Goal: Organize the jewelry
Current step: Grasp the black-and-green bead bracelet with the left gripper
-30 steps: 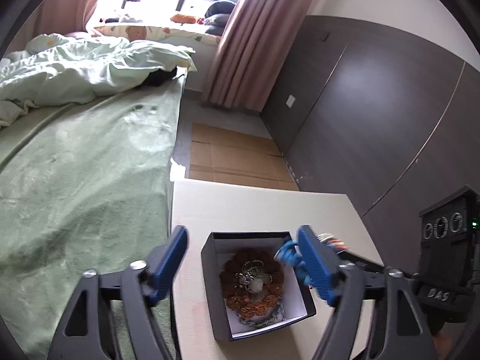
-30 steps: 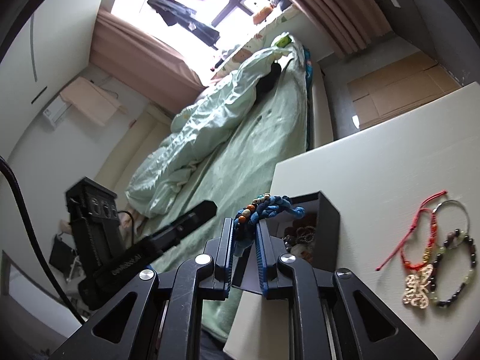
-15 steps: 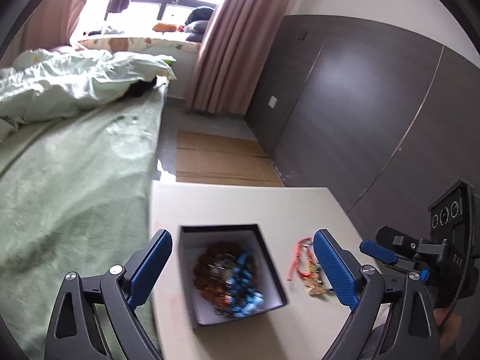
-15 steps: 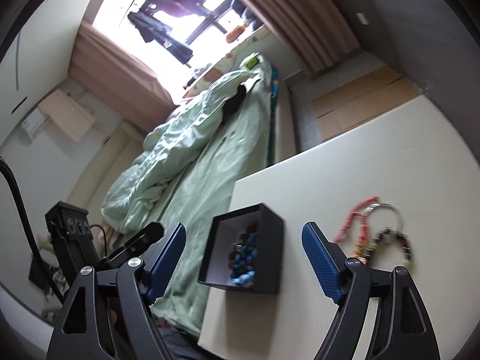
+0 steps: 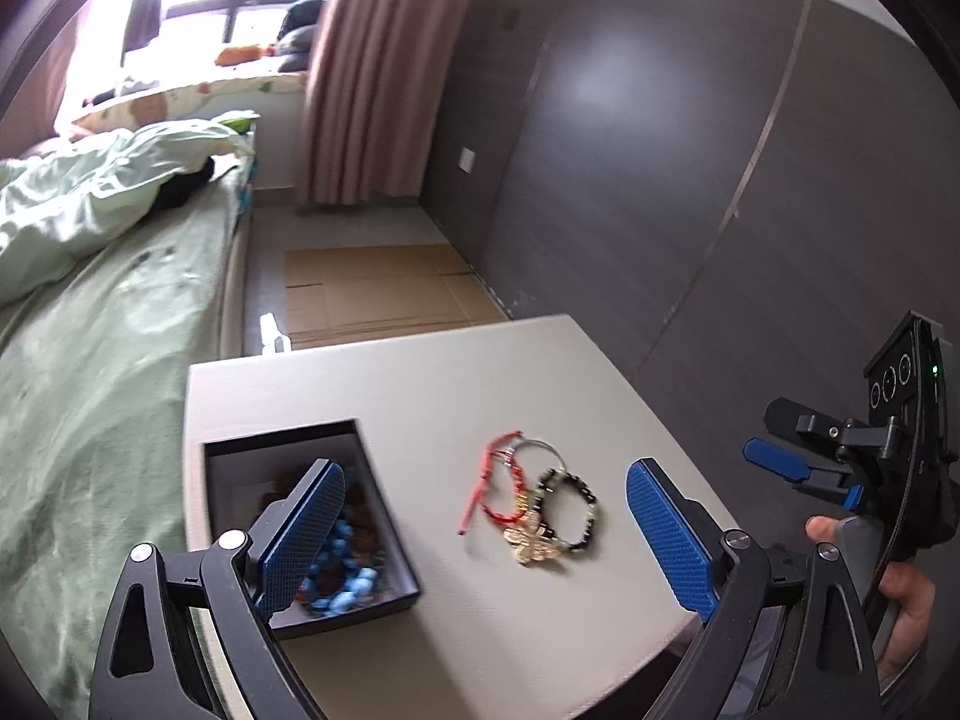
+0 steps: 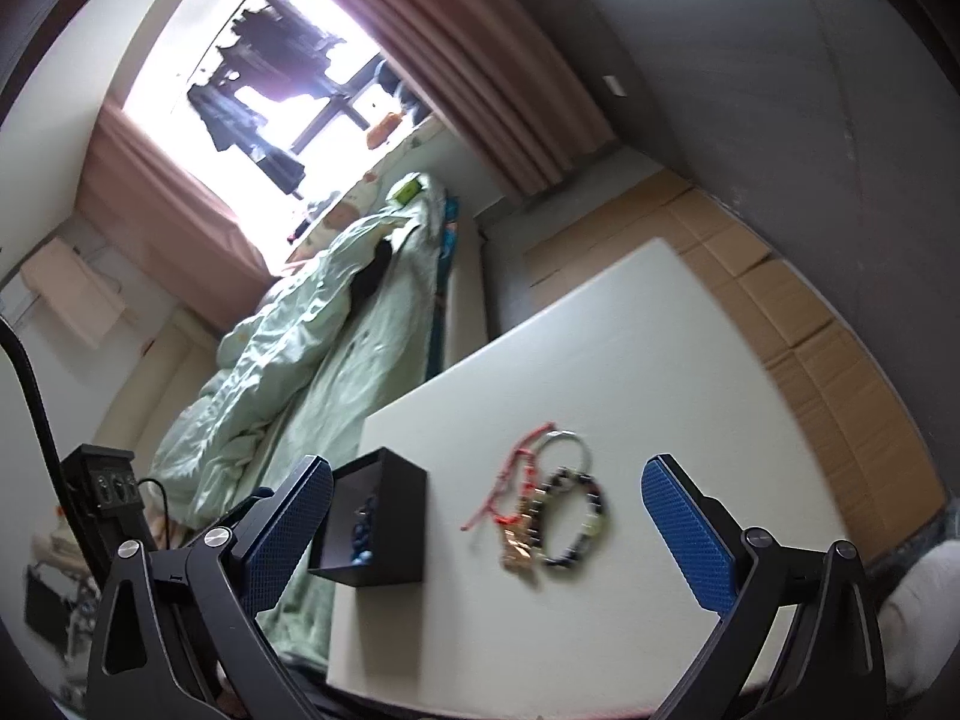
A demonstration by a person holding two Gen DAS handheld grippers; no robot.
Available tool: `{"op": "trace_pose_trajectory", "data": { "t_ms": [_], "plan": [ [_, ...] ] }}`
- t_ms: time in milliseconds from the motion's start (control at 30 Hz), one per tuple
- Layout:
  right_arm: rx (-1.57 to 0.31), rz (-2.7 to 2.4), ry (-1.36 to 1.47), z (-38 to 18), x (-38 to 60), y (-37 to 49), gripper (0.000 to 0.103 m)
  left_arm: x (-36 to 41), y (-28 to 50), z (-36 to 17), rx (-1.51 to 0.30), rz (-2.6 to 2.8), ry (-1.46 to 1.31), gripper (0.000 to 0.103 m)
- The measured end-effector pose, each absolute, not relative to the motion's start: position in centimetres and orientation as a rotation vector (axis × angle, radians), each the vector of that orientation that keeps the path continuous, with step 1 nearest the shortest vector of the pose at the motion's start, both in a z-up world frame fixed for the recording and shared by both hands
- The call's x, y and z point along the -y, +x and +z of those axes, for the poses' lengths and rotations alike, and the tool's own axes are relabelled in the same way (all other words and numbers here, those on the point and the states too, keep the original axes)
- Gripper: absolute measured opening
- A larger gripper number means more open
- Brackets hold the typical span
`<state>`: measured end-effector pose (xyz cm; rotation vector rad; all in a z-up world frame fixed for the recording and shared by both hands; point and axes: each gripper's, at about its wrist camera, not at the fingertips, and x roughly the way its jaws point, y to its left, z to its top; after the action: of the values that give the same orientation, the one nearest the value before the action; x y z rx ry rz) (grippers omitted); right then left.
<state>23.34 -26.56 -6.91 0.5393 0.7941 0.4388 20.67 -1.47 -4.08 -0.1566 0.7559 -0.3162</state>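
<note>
Jewelry sits in two spots on the white table (image 5: 420, 396). From my left camera, I see a black box (image 5: 384, 591) near the table's left edge. Inside it lies a blue bead bracelet (image 5: 339, 576) on top of some brown beads (image 5: 360, 510); that part is blurry. To the right of the box, apart from it, a little pile rests on the bare table: a red string bracelet (image 5: 489, 492), a thin silver ring bracelet (image 5: 540, 450), a dark bead bracelet (image 5: 570, 507) and a gold charm (image 5: 531, 543). They touch and overlap each other. My left gripper (image 5: 480, 534) hangs above the table with its blue fingers (image 5: 669, 540) spread wide apart, holding nothing. One finger is over the box and the other is past the pile. Far right, I see my right gripper (image 5: 804, 468) held in a hand (image 5: 900, 594).

From my right camera, the black box (image 6: 390, 516) stands at the table (image 6: 660, 360) edge next to the green bed (image 6: 312, 360). I can see a bit of the blue beads (image 6: 363, 531) inside. The red string bracelet (image 6: 510, 486), silver ring bracelet (image 6: 567, 450), dark bead bracelet (image 6: 579, 519) and gold charm (image 6: 519, 549) lie together just right of the box, a bit blurry. My right gripper (image 6: 486, 534) is wide open too, its blue fingers (image 6: 687, 534) on each side of the box and pile, gripping nothing. Brown cardboard (image 6: 810, 312) lies on the floor past the table.
</note>
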Motion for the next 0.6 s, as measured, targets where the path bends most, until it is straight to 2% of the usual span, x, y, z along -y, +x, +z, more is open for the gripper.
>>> {"op": "trace_pose_trajectory", "data": {
  "t_ms": [433,533,600],
  "plan": [
    [-0.792,0.38,0.563,-7.7,31.2,21.1,0.103,6.7,22.4,-5.4,-0.87,-0.401,-0.124,0.095],
    [-0.811,0.366,0.591,-8.3,31.8,20.8,0.103,7.6,22.8,-5.6,-0.888,-0.406,-0.113,0.09],
    [-0.834,0.358,0.617,-9.0,32.3,20.8,0.103,8.4,23.3,-6.2,-0.915,-0.403,-0.097,0.077]
  ]
}}
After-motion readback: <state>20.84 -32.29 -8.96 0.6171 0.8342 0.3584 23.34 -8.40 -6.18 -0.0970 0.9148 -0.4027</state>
